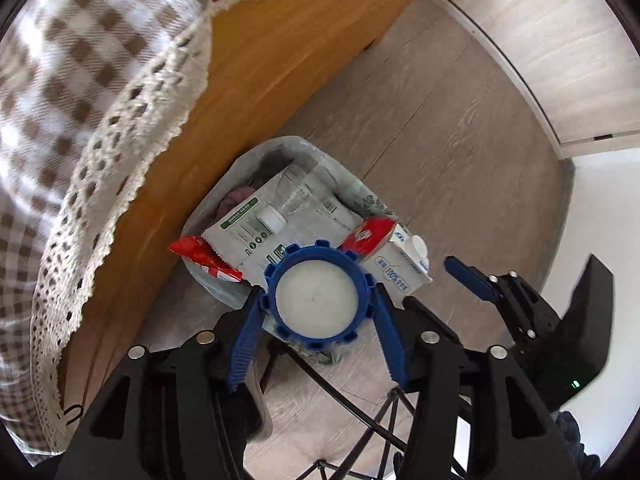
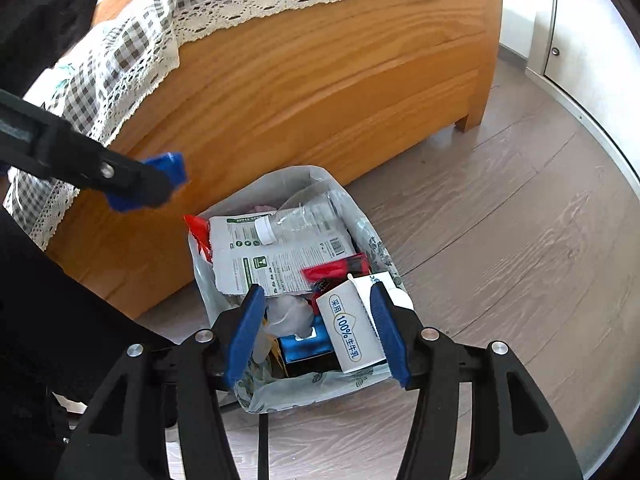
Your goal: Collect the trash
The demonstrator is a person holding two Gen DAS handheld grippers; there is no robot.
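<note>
Left tongs (image 1: 316,300) pinch the blue-rimmed lid (image 1: 316,292) at its stiff, light rim over the trash bag (image 1: 240,168); right tongs (image 2: 316,336) are spread, empty.

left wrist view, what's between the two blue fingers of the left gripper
A round blue-rimmed container with a white top sits between the left gripper fingers, above the grey plastic trash bag. Left wrist view shows it.
</note>
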